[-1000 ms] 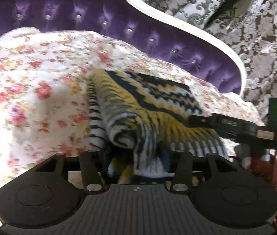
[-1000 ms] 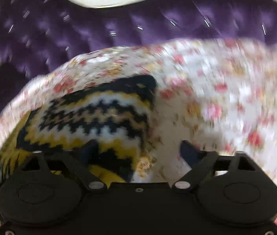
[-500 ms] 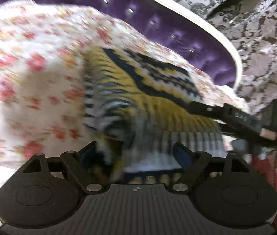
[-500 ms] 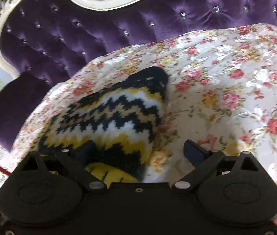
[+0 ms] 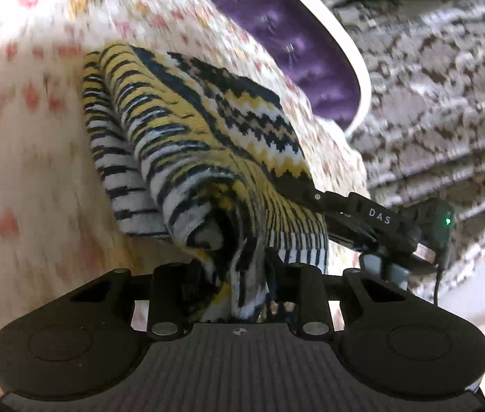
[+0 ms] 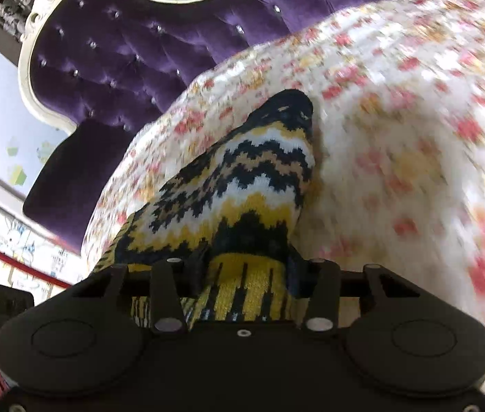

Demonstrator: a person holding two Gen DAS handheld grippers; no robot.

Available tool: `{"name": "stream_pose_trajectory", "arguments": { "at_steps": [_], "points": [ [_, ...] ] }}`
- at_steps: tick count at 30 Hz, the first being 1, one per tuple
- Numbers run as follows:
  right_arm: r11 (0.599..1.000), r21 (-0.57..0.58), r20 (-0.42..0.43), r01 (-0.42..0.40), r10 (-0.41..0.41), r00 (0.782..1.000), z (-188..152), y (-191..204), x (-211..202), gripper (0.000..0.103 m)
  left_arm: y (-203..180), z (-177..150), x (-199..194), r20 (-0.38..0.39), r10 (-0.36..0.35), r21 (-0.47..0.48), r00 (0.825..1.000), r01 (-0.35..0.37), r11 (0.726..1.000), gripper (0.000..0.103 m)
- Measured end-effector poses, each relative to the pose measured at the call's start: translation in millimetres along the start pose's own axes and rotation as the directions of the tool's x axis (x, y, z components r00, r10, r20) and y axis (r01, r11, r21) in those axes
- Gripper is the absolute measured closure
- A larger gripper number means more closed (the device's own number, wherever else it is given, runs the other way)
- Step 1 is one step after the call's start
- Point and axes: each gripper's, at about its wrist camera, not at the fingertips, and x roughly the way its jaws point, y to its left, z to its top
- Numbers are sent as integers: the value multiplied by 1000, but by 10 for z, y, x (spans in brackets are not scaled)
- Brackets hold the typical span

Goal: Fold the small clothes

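Note:
A small knitted sweater with yellow, black and white zigzag stripes lies folded on the floral bedspread. My left gripper is shut on its bunched near edge, which hangs between the fingers. My right gripper is shut on the sweater's yellow ribbed hem; it also shows from the side in the left wrist view, at the sweater's right edge. Both fingertips are mostly hidden by the cloth.
A purple tufted headboard with a white carved frame stands behind the bed. Grey damask wallpaper is to the right in the left wrist view. The bedspread stretches away on the right.
Both grippers went from open around the sweater's edge to shut on it. The cameras tilted and the near edge of the sweater lifted off the bedspread.

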Motion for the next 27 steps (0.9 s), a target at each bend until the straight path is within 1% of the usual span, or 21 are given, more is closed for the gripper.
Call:
{"name": "stream_pose_trajectory", "arguments": {
  "at_steps": [4, 7, 11, 13, 14, 16, 17, 18, 19, 21, 22, 24, 25, 26, 27],
  "points": [
    [1000, 4, -30, -8, 8, 1000, -380, -64, -380, 49, -193, -438, -116, -45, -13, 9, 999, 14, 1000, 73],
    [1000, 22, -50, -19, 20, 999, -664, -113, -658, 49, -328, -801, -227, -79, -43, -4, 996, 43, 999, 73],
    [997, 54, -65, -57, 60, 996, -997, -156, -1007, 47, -445, -1116, -348, -103, -79, -17, 991, 78, 997, 71],
    [996, 57, -62, -66, 69, 996, -1089, -169, -1094, 46, -466, -1242, -380, -99, -77, -8, 992, 77, 997, 68],
    [997, 54, -52, -61, 64, 997, -1151, -180, -1143, 46, -468, -1287, -398, -87, -56, 0, 995, 56, 998, 67],
    [998, 38, -23, -43, 44, 999, -1216, -184, -1189, 42, -500, -1339, -434, -22, 38, 46, 999, -37, 998, 67],
    [999, 25, -2, -24, 24, 1000, -1245, -182, -1212, 40, -530, -1358, -443, 7, 71, 66, 997, -71, 995, 65],
    [1000, 3, 22, 3, -3, 1000, -1266, -167, -1224, 35, -557, -1374, -453, 41, 101, 80, 994, -104, 991, 64],
    [999, -20, 47, 36, -35, 998, -1295, -147, -1232, 29, -576, -1395, -466, 67, 113, 81, 991, -119, 990, 63],
    [992, -75, 93, 104, -97, 991, -1374, -85, -1250, 27, -603, -1451, -499, 114, 137, 91, 984, -148, 985, 59],
    [986, -102, 114, 133, -121, 986, -1422, -46, -1264, 26, -636, -1481, -502, 140, 169, 110, 976, -185, 976, 57],
    [972, -144, 151, 185, -163, 975, -1505, 11, -1237, 23, -693, -1566, -530, 205, 251, 144, 946, -283, 948, 44],
    [966, -155, 166, 205, -179, 970, -1554, 30, -1246, 21, -710, -1603, -554, 236, 279, 147, 931, -318, 937, 43],
    [961, -165, 182, 223, -193, 964, -1582, 42, -1236, 19, -712, -1643, -580, 256, 290, 144, 922, -333, 932, 42],
    [956, -170, 193, 238, -204, 960, -1603, 44, -1229, 17, -704, -1661, -604, 275, 298, 132, 914, -343, 930, 39]
  ]
}}
